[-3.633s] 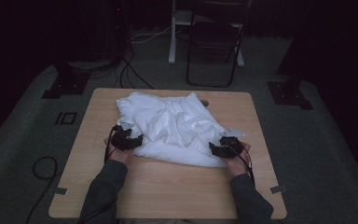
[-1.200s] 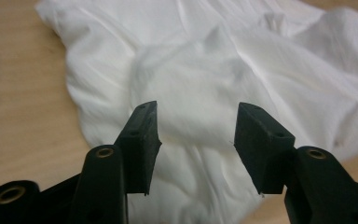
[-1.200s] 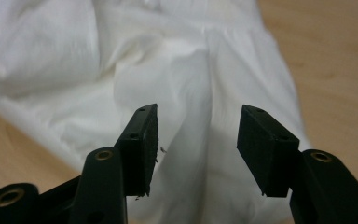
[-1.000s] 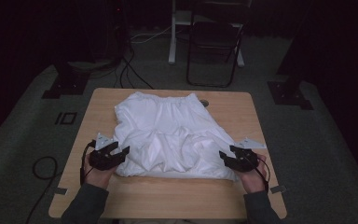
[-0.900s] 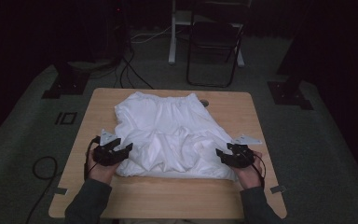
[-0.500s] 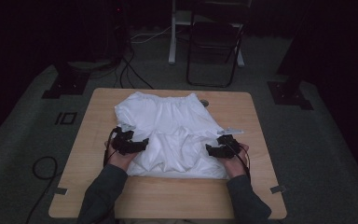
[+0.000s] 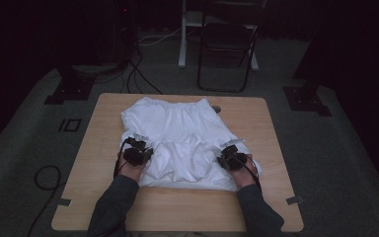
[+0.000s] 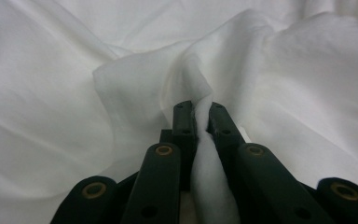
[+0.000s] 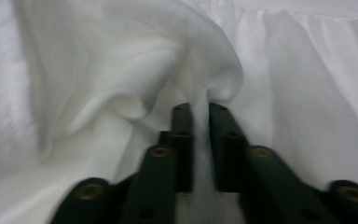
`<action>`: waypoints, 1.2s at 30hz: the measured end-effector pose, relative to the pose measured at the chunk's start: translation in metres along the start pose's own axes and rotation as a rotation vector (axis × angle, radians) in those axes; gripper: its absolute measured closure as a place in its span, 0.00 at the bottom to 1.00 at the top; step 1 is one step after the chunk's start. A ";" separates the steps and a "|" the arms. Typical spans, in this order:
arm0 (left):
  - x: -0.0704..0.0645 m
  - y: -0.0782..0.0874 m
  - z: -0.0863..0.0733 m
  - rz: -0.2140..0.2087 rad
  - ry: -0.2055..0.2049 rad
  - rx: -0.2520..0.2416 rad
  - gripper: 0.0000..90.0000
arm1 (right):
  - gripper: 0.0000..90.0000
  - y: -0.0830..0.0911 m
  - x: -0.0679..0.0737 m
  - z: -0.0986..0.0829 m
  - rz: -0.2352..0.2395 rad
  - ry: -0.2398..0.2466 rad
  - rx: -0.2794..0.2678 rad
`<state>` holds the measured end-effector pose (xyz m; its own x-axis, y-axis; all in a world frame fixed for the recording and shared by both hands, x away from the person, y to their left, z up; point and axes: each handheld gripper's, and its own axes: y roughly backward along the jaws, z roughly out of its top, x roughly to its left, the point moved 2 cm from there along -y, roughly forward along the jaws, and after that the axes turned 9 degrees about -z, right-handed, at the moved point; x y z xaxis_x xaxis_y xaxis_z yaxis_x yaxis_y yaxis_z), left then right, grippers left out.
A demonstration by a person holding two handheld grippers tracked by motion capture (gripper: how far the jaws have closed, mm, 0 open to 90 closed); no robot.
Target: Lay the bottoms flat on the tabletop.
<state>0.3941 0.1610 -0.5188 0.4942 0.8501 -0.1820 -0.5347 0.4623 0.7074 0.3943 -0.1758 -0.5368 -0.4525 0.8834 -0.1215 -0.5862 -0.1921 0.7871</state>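
Clamping white garment folds, both grippers sit on the table before a chair.

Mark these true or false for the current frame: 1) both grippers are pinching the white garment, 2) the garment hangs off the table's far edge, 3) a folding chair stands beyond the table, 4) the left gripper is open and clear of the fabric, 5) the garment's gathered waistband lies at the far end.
1) Both the left gripper and the right gripper pinch the white garment: true; a fold of fabric runs between each pair of jaws.
2) False. It lies wholly on the table, with bare wood past its far edge.
3) The folding chair stands beyond the table: true.
4) False. Its jaws are shut on a fabric fold.
5) The gathered waistband lies at the far end: true.
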 end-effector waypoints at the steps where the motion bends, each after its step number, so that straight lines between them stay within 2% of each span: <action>1: -0.001 0.006 -0.001 -0.008 0.002 -0.019 0.93 | 0.97 0.004 -0.001 -0.002 -0.002 0.004 -0.008; 5: -0.006 0.030 -0.009 -0.016 -0.007 -0.064 0.93 | 0.98 0.020 -0.007 -0.011 0.023 -0.017 -0.030; 9: -0.009 0.051 -0.023 -0.017 -0.018 -0.088 0.94 | 0.98 0.037 -0.010 -0.025 0.020 -0.017 -0.054; 16: -0.010 0.074 -0.055 -0.025 0.004 -0.095 0.94 | 0.98 0.062 -0.013 -0.050 0.024 -0.026 -0.071; 21: -0.014 0.088 -0.080 -0.032 0.021 -0.092 0.94 | 0.98 0.078 -0.010 -0.070 0.030 -0.029 -0.085; 23: -0.015 0.089 -0.084 -0.029 0.022 -0.087 0.94 | 0.98 0.084 -0.007 -0.076 0.030 -0.025 -0.085; 24: -0.015 0.093 -0.092 -0.033 0.032 -0.076 0.94 | 0.98 0.087 -0.006 -0.080 0.029 -0.022 -0.088; 28: -0.012 0.093 -0.107 -0.031 0.054 -0.042 0.94 | 0.98 0.093 -0.004 -0.091 0.039 -0.027 -0.080; 31: -0.011 0.086 -0.113 -0.030 0.056 -0.015 0.93 | 0.98 0.091 -0.002 -0.101 0.046 -0.022 -0.056; 34: -0.013 0.077 -0.114 -0.021 0.035 0.010 0.92 | 0.98 0.084 0.002 -0.107 0.061 -0.016 -0.024; 36: -0.013 0.077 -0.112 -0.019 0.040 0.000 0.85 | 0.98 0.082 0.003 -0.107 0.060 -0.013 -0.019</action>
<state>0.2694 0.2135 -0.5383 0.4765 0.8506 -0.2225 -0.5253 0.4783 0.7038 0.2725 -0.2348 -0.5372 -0.4782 0.8757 -0.0662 -0.5709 -0.2527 0.7812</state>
